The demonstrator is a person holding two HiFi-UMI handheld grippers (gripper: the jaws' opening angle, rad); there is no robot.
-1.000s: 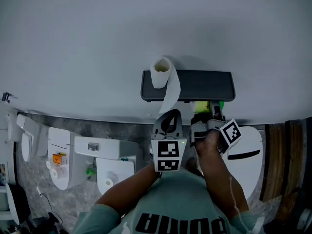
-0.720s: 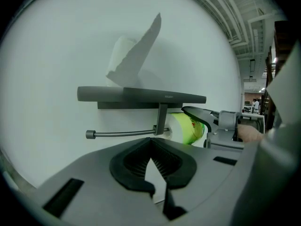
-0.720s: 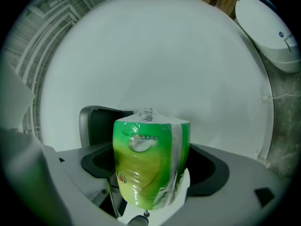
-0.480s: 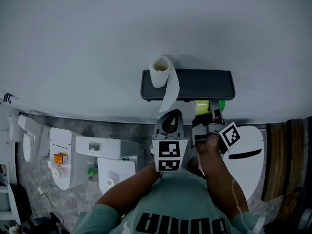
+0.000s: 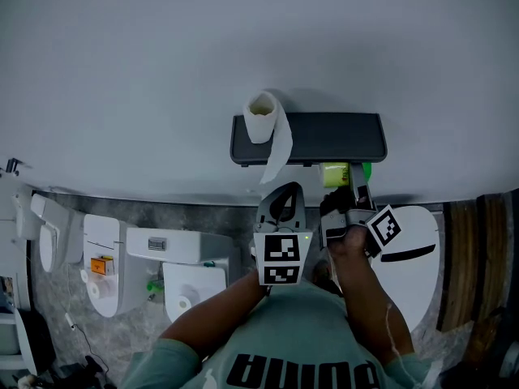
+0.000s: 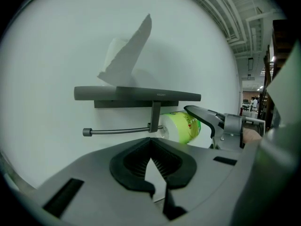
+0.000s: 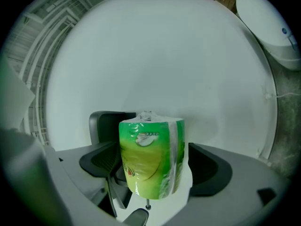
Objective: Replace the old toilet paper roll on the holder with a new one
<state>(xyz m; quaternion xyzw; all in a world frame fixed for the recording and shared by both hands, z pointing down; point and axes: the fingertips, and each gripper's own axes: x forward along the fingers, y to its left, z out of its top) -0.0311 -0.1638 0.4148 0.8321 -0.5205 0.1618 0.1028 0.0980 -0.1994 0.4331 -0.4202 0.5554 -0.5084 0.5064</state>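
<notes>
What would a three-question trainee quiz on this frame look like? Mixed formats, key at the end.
1. True or false: the right gripper is shut on the green-wrapped roll.
2. How does the old roll sit on the shelf? A: on end, with its tail hanging over the front edge. B: on its side, tail tucked in. C: leaning against the green-wrapped roll.
3. Fill in: the left gripper has its jaws ___ with nothing between them.

Key: 1 true; 2 A; 3 shut.
</notes>
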